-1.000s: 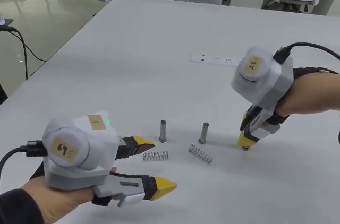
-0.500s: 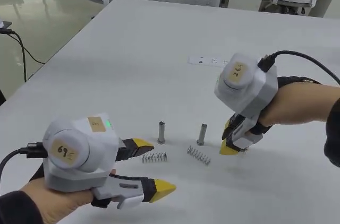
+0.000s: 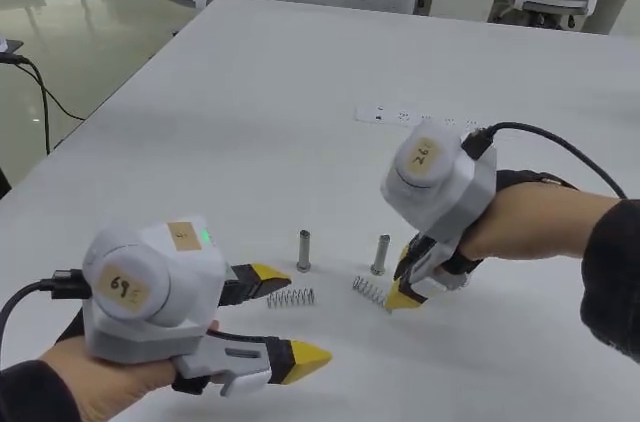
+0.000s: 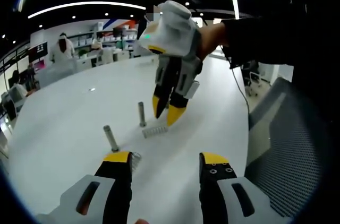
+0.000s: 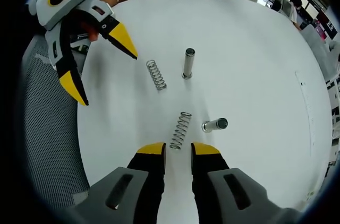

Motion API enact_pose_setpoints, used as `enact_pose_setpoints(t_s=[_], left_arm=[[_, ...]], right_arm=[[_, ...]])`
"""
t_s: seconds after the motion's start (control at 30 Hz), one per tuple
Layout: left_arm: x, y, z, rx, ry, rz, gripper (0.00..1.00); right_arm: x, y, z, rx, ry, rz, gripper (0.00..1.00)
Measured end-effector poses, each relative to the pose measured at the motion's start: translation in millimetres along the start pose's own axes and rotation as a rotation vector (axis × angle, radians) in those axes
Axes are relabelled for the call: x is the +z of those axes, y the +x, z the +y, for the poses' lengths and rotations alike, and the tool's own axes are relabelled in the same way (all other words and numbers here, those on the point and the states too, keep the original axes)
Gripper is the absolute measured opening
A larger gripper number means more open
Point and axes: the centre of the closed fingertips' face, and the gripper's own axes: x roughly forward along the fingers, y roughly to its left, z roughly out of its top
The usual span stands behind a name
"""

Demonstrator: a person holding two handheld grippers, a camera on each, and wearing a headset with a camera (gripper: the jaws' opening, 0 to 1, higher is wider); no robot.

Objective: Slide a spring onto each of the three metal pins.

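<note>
Steel left pin [image 3: 304, 248] and right pin [image 3: 381, 253] stand upright toward the table's [image 3: 250, 102] near edge. One spring [image 3: 291, 296] lies flat before the left gripper [image 3: 290, 310], jaws wide and empty. Right gripper [image 3: 402, 294], jaws narrowly apart and empty, has its tips just beside the second spring [image 3: 368, 288].

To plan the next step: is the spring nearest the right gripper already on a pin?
Not on: the spring lies flat on the table beside a bare pin.
</note>
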Motion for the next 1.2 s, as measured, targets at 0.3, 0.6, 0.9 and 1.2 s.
enact_pose_setpoints(t_s=[0.3,0.6,0.9,1.2], left_arm=[[-0.5,0.3,-1.2,-0.004,0.000,0.005,0.45],[-0.9,0.7,-2.0,-0.007,0.001,0.010,0.44],[-1.3,0.5,-2.5,-0.008,0.003,0.012,0.44],[-2.0,0.5,-2.5,-0.008,0.004,0.013,0.44]], right_arm=[[-2.2,10.9,-1.9,-0.021,0.040,0.001,0.14],[-5.3,17.9,-2.9,-0.043,0.063,0.005,0.13],[-4.8,19.7,-4.1,-0.060,0.062,0.008,0.12],[-4.7,20.9,-2.7,-0.056,0.067,0.011,0.10]])
